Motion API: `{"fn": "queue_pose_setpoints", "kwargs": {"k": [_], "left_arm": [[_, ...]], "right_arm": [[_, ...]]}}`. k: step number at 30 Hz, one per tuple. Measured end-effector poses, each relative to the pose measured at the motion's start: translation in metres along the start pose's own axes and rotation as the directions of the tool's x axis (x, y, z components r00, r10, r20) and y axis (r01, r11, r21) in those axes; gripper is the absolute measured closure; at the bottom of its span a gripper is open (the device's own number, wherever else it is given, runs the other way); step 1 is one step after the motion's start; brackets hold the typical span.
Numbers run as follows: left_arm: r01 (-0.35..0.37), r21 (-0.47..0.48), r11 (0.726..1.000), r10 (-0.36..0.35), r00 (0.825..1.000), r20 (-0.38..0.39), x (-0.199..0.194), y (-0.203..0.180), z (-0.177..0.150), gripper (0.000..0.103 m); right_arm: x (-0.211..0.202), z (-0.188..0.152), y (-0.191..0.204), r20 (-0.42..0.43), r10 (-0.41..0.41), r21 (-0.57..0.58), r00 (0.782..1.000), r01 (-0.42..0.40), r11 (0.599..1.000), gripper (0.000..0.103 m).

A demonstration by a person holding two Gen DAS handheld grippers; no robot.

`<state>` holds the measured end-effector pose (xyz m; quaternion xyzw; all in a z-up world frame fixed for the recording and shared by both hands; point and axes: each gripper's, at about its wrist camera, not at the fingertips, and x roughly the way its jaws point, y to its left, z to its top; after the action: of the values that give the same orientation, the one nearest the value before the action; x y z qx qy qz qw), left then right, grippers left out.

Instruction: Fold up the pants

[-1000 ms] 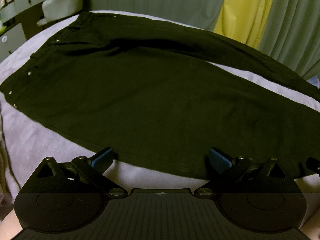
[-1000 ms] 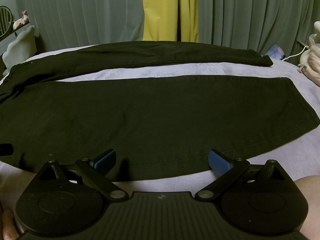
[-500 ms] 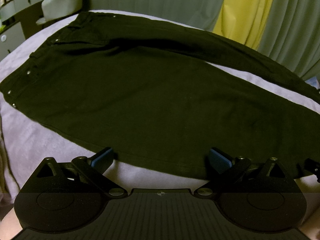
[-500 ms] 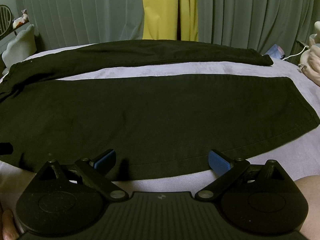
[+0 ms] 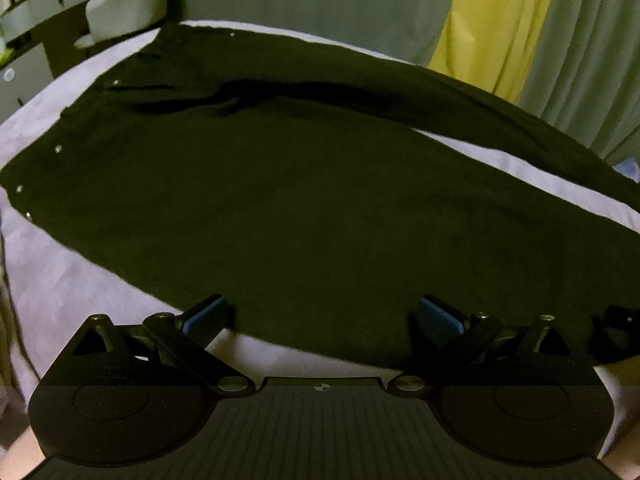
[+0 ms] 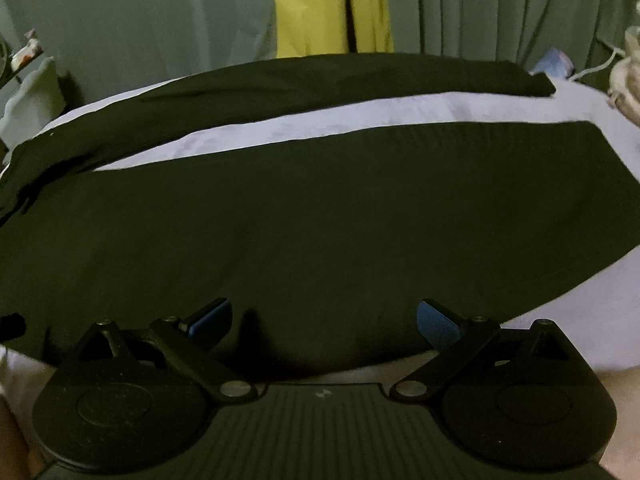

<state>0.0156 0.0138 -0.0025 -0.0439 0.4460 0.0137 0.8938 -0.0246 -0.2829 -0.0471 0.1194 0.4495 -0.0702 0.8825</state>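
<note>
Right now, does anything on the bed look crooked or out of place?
Mostly no. The black pants lie flat on the lilac bed cover, legs spread apart. Only the fabric near the crotch is bunched into a small wrinkle. Both the left hand-held gripper and the right hand-held gripper are open.

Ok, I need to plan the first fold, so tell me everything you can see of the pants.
The pants are dark, of a thick, denim-like cloth, and lie flat and unfolded on a pale lilac cover. The waist with small metal rivets is on the left; the legs run right, parted by a strip of cover. Both open grippers are at the near edge.
</note>
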Motion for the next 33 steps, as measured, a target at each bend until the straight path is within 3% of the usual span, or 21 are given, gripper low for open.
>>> {"fn": "queue_pose_setpoints", "kwargs": {"k": [7, 12, 15, 18, 19, 20, 22, 25, 28, 29, 33], "left_arm": [[-0.078, 0.035, 0.996, 0.074, 0.992, 0.106, 0.006, -0.013, 0.037, 0.000], [-0.066, -0.111, 0.992, 0.086, 0.979, 0.186, 0.026, -0.005, 0.083, 0.000], [-0.096, -0.178, 0.979, 0.130, 0.973, 0.191, 0.056, 0.010, 0.094, 0.000], [-0.179, -0.192, 0.965, 0.214, 0.960, 0.179, 0.081, 0.025, 0.080, 0.000], [-0.199, -0.183, 0.963, 0.232, 0.956, 0.178, 0.085, 0.028, 0.076, 0.000], [-0.212, -0.176, 0.961, 0.244, 0.952, 0.186, 0.085, 0.029, 0.076, 0.000], [-0.231, -0.175, 0.957, 0.268, 0.933, 0.240, 0.082, 0.029, 0.079, 0.000], [-0.253, -0.159, 0.954, 0.291, 0.907, 0.303, 0.085, 0.022, 0.078, 0.000], [-0.281, -0.091, 0.955, 0.295, 0.917, 0.268, 0.105, 0.015, 0.080, 0.000], [-0.288, -0.085, 0.954, 0.301, 0.913, 0.277, 0.106, 0.014, 0.079, 0.000], [-0.273, -0.099, 0.957, 0.290, 0.911, 0.293, 0.109, 0.016, 0.074, 0.000]], "right_arm": [[0.026, 0.023, -0.018, -0.071, -0.018, 0.127, 0.997, 0.027, 0.992, 0.004], [0.035, 0.036, -0.032, -0.100, -0.003, 0.272, 0.995, 0.030, 0.962, 0.004], [0.042, 0.047, -0.029, -0.174, -0.007, 0.251, 0.985, 0.052, 0.967, 0.004], [0.051, 0.063, -0.022, -0.305, -0.018, 0.161, 0.952, 0.070, 0.984, 0.004], [0.053, 0.073, -0.023, -0.352, -0.007, 0.163, 0.936, 0.068, 0.984, 0.004], [0.056, 0.084, -0.028, -0.356, 0.018, 0.185, 0.934, 0.052, 0.981, 0.004], [0.055, 0.122, -0.038, -0.294, 0.076, 0.244, 0.953, -0.002, 0.970, 0.004], [0.070, 0.200, -0.046, -0.182, 0.016, 0.282, 0.983, 0.037, 0.959, 0.004], [0.116, 0.269, -0.050, -0.189, -0.001, 0.355, 0.982, 0.069, 0.932, 0.013], [0.134, 0.287, -0.051, -0.209, -0.002, 0.388, 0.978, 0.085, 0.918, 0.016], [0.202, 0.339, -0.049, -0.287, -0.038, 0.469, 0.957, 0.175, 0.866, 0.022]]}}
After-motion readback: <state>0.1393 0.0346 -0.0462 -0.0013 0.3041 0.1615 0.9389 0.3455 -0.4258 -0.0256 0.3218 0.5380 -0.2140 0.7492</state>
